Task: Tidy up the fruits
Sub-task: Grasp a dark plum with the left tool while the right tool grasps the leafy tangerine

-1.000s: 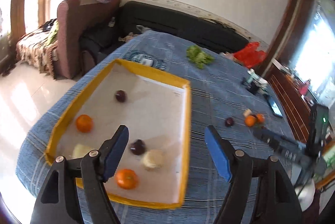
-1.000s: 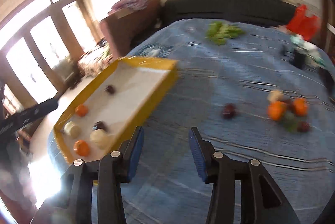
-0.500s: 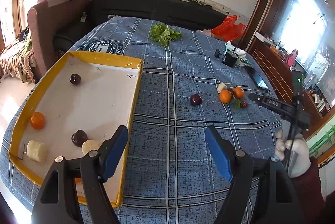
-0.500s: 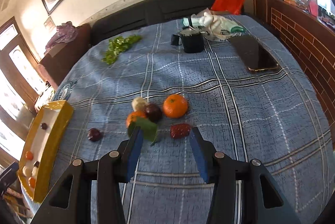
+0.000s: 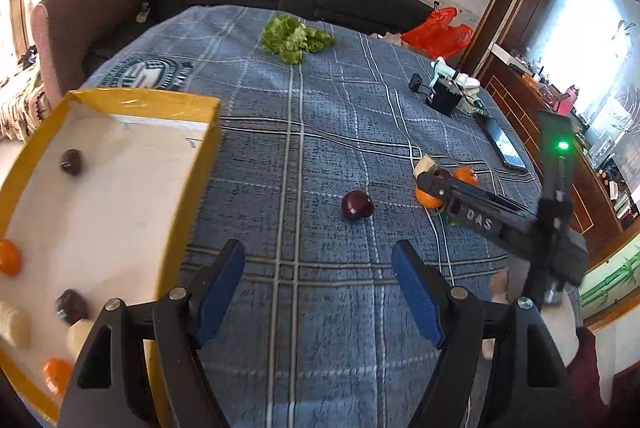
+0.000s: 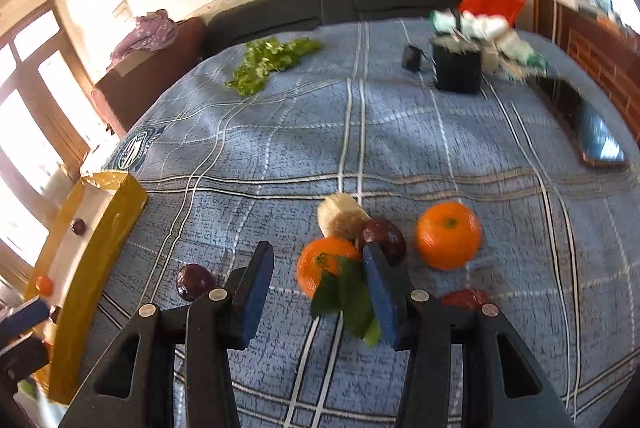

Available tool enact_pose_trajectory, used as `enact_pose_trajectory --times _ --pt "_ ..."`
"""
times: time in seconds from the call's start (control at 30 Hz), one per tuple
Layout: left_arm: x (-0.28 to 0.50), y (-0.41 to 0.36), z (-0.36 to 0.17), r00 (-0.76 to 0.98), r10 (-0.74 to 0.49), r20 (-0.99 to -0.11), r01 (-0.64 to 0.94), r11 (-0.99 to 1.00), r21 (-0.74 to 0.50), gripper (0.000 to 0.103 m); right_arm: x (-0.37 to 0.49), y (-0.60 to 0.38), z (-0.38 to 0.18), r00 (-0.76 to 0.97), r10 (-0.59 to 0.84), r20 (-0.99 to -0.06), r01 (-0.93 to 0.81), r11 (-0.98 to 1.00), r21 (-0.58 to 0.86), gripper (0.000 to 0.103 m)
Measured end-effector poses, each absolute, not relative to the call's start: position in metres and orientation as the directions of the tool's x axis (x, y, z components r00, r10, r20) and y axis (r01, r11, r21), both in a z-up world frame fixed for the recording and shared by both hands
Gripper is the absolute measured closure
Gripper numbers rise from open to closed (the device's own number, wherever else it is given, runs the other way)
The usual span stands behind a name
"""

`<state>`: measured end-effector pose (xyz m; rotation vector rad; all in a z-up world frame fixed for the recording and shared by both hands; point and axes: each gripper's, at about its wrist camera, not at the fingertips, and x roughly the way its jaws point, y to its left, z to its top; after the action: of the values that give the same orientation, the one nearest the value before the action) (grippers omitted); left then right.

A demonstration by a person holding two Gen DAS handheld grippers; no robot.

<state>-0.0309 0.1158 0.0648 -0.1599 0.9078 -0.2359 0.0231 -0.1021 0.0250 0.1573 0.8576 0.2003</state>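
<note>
A yellow-rimmed tray (image 5: 200, 172) holds several fruits at the left; it also shows in the right wrist view (image 6: 108, 228). My left gripper (image 5: 316, 292) is open and empty above the blue cloth, short of a lone dark plum (image 5: 357, 205). My right gripper (image 6: 316, 292) is open and empty, low over a cluster: a leafy orange (image 6: 320, 264) just ahead of its fingers, a dark plum (image 6: 384, 234), a pale fruit (image 6: 340, 218), a second orange (image 6: 448, 234) and a red fruit (image 6: 464, 298). The lone plum (image 6: 194, 282) lies left of it.
Green lettuce (image 5: 294, 38) lies at the far side of the table. A black cup (image 6: 456, 70), white cloth and a phone (image 6: 596, 136) are at the right. A red bag (image 5: 436, 32) and dark sofa stand behind.
Both grippers moved away from the tray toward the loose fruit. The right gripper came down close to the leafy orange. Both stay open.
</note>
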Motion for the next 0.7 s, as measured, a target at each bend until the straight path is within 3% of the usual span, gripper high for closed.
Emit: enact_pose_trajectory --times 0.13,0.17,0.2,0.23,0.33,0.43,0.5,0.53,0.57,0.6,0.7 --pt "-0.004 0.092 0.044 0.574 -0.257 -0.777 0.162 0.966 -0.199 0.028 0.023 -0.098 0.024 0.649 0.217 -0.729 -0.13 0.976 0.175 0.053" --pt "0.001 0.085 0.04 0.577 -0.245 -0.779 0.174 0.969 -0.176 0.028 0.023 -0.097 0.024 0.648 0.209 -0.732 -0.135 0.978 0.16 0.056" --pt "0.005 0.079 0.038 0.583 -0.235 -0.778 0.184 0.971 -0.155 0.028 0.023 -0.095 0.024 0.649 0.199 -0.734 -0.135 0.98 0.146 0.067" --pt "0.009 0.07 0.035 0.593 -0.229 -0.772 0.207 0.97 -0.128 0.028 0.023 -0.094 0.023 0.643 0.193 -0.741 -0.138 0.981 0.136 0.068" --pt "0.019 0.052 0.028 0.609 -0.213 -0.764 0.256 0.965 -0.065 0.028 0.022 -0.103 0.025 0.635 0.222 -0.74 -0.127 0.975 0.183 0.069" --pt "0.026 0.04 0.022 0.601 -0.22 -0.769 0.294 0.955 -0.044 0.028 0.021 -0.113 0.03 0.639 0.265 -0.722 -0.124 0.962 0.243 0.084" --pt "0.029 0.035 0.017 0.588 -0.221 -0.778 0.309 0.95 -0.037 0.03 0.018 -0.121 0.036 0.653 0.288 -0.7 -0.121 0.953 0.279 0.085" --pt "0.031 0.034 0.014 0.582 -0.222 -0.782 0.313 0.949 -0.037 0.041 0.017 -0.121 0.038 0.655 0.293 -0.696 -0.125 0.951 0.283 0.085" --pt "0.032 0.032 0.011 0.574 -0.22 -0.789 0.315 0.948 -0.035 0.068 0.016 -0.122 0.039 0.652 0.313 -0.69 -0.138 0.945 0.298 0.085" --pt "0.033 0.032 0.008 0.57 -0.199 -0.798 0.308 0.951 -0.017 0.074 0.016 -0.123 0.039 0.648 0.34 -0.682 -0.15 0.934 0.323 0.085" --pt "0.031 0.034 0.01 0.574 -0.215 -0.79 0.305 0.952 -0.037 0.076 0.02 -0.134 0.035 0.636 0.387 -0.668 -0.136 0.907 0.398 0.081"
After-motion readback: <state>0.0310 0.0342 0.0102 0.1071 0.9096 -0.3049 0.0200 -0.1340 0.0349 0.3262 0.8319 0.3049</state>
